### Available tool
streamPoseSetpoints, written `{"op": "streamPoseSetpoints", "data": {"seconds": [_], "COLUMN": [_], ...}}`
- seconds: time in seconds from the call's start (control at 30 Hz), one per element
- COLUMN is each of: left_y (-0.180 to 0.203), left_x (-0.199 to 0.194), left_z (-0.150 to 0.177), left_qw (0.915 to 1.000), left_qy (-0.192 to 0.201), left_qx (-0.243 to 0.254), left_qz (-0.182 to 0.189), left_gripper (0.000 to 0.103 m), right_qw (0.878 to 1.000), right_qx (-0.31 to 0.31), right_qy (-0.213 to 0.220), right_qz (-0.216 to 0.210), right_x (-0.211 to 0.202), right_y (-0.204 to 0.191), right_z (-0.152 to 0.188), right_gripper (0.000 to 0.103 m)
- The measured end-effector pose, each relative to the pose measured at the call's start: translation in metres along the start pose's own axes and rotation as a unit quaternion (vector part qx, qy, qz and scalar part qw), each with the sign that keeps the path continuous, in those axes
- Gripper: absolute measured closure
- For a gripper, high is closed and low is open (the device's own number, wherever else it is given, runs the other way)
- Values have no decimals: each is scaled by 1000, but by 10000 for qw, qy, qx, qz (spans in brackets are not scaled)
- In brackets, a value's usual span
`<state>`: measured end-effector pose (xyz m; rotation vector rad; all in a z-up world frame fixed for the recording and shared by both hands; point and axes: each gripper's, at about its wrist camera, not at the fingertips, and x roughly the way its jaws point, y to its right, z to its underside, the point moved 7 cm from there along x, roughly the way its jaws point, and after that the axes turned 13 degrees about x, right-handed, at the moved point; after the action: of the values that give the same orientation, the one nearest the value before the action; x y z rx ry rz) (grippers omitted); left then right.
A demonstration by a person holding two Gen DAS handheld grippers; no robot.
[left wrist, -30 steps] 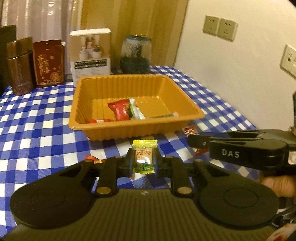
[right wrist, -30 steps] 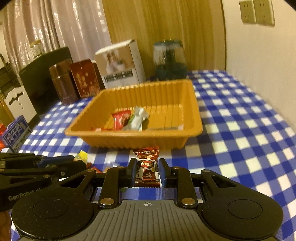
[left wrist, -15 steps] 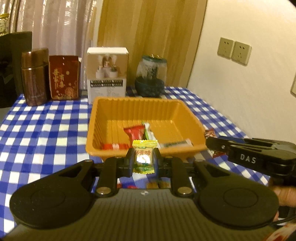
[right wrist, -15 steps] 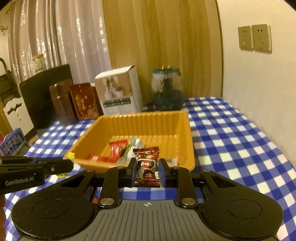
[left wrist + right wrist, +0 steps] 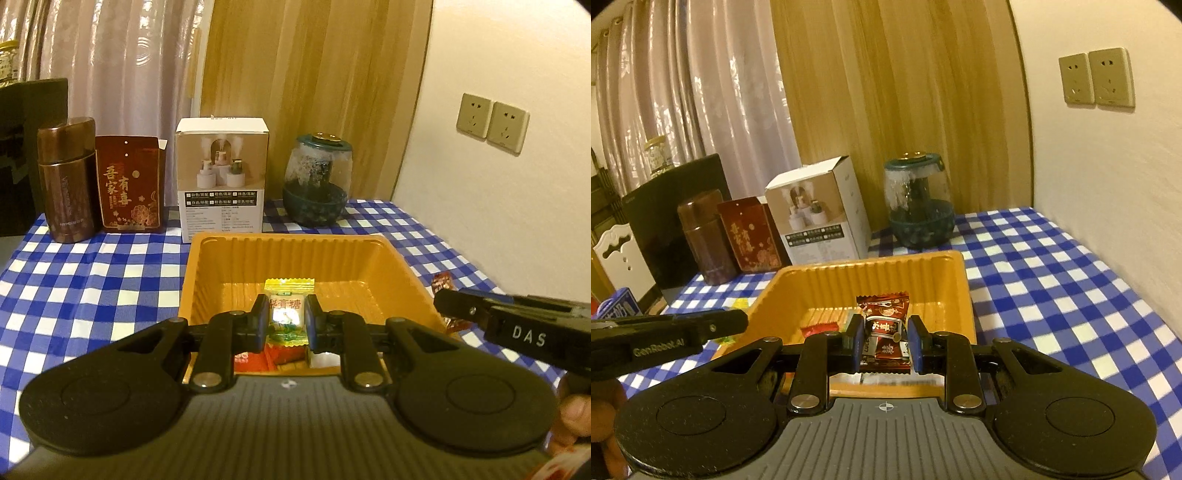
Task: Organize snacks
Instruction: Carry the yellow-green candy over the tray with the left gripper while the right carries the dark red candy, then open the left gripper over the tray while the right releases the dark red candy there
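A: What stood at the back, L to R?

B: Left wrist view: a dark brown ribbed canister (image 5: pixel 68 181), glossy, rounded top. Just beside it a red carton (image 5: pixel 130 184) w/ gold characters. Then a white cardboard box (image 5: pixel 221 186) w/ a product photo, and a clear glass jar (image 5: pixel 317 184) w/ a teal base and lid. All on the counter (image 5: pixel 92 273), covered in blue-and-white check cloth.

A: The tray?

B: Orange plastic tray (image 5: pixel 391 266), rectangular, ribbed walls, thin molded rim, in front of the box. A few wrappers lay in its near end, mostly hidden by the tongs; one red wrapper (image 5: pixel 819 328) showed in the right wrist view.

A: Left tongs?

B: Left tongs (image 5: pixel 283 322) were narrowed onto a yellow candy (image 5: pixel 288 314): crinkly sealed wrapper w/ zigzag ends, white panel w/ red characters, green at the bottom. Blue pads pressed both its sides. It hung over the tray's near part.

A: Right tongs?

B: Right tongs (image 5: pixel 884 343) pinched a dark red candy (image 5: pixel 884 325), shiny foil, serrated edges, white and gold print. Pads touched both sides. Also held over the tray, near its front wall. From the left wrist view the right tongs' black body reached in beside the tray's right rim.
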<state>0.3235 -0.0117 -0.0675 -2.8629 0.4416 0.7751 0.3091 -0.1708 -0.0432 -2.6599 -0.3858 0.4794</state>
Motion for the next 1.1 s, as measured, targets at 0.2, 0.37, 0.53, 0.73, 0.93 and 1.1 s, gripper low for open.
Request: {"op": "streamPoseSetpoints", "data": {"seconds": [0.2, 0.37, 0.53, 0.73, 0.93, 1.1], "left_y": [-5, -9, -14, -17, -16, -21], "left_x": [21, 33, 40, 43, 45, 45], "left_z": [1, 1, 5, 7, 9, 11], "left_qw": [9999, 9998, 9995, 9993, 9992, 9991], "left_qy": [-122, -168, -230, -274, -297, -263], "left_qx": [-61, -117, -215, -254, -247, -339], "left_qz": [6, 24, 46, 37, 49, -70], "left_gripper": [85, 85, 85, 85, 85, 52], "right_qw": [9997, 9994, 9989, 9986, 9982, 9963], "right_qx": [183, 232, 361, 409, 470, 778], "right_qy": [-162, -267, -297, -322, -338, -165], "right_qz": [-29, -31, -32, -50, -126, -325], "right_x": [28, 45, 52, 56, 59, 56], "right_y": [5, 5, 7, 5, 5, 8], "right_z": [-5, -5, -6, -6, -5, -10], "right_gripper": [77, 77, 77, 77, 77, 25]}}
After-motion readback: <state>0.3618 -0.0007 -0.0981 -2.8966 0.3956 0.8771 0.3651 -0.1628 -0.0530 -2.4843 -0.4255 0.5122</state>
